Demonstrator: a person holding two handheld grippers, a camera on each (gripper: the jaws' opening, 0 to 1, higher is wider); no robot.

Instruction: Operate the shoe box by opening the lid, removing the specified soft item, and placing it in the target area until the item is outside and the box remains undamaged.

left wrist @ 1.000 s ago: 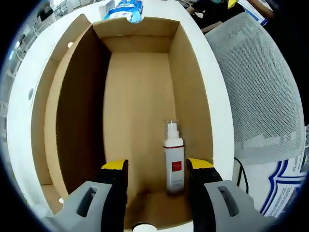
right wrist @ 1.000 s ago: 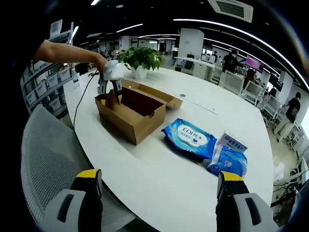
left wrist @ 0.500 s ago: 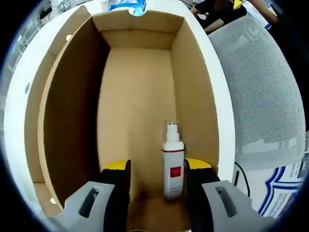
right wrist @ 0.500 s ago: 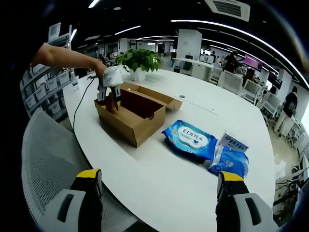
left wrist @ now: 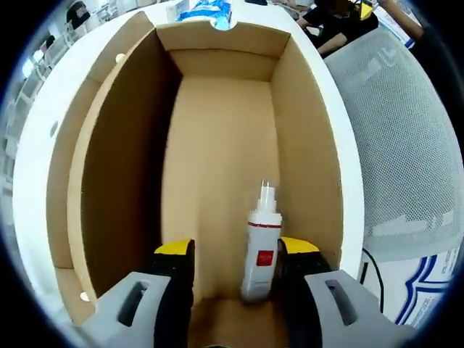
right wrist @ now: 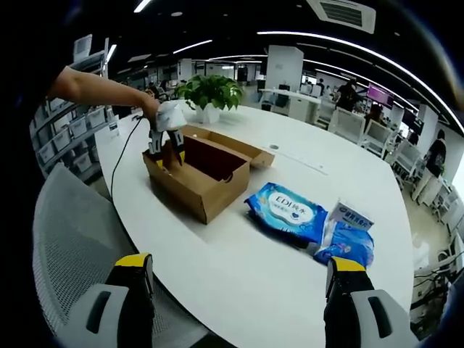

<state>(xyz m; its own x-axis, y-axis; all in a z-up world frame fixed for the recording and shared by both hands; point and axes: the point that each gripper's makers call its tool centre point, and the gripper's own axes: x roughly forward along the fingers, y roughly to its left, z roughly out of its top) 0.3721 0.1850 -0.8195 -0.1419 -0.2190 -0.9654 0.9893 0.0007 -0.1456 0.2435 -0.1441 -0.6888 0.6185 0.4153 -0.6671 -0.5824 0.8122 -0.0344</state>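
Observation:
The open cardboard shoe box (left wrist: pixel 119 181) lies lengthwise ahead of me in the left gripper view. A white spray bottle with a red label (left wrist: pixel 261 250) lies on its floor near the right wall. My left gripper (left wrist: pixel 235 250) is open inside the near end, its right finger just beside the bottle. In the right gripper view the box (right wrist: pixel 199 174) stands on the white table (right wrist: pixel 239 268), with a hand holding the left gripper (right wrist: pixel 168 148) dipped into its far-left end. My right gripper (right wrist: pixel 235 272) is open and empty, held back over the table's near edge.
A blue wipes pack (right wrist: pixel 283 210) and a smaller blue-and-white pack (right wrist: pixel 346 233) lie right of the box. A potted plant (right wrist: pixel 210 90) stands behind it. A grey mesh chair (right wrist: pixel 69 246) sits at lower left, and the chair (left wrist: pixel 406 138) shows beside the box.
The left gripper's view has drifted slightly, with the bottle now sitting a touch further right and higher between the fingers. The right gripper has not moved.

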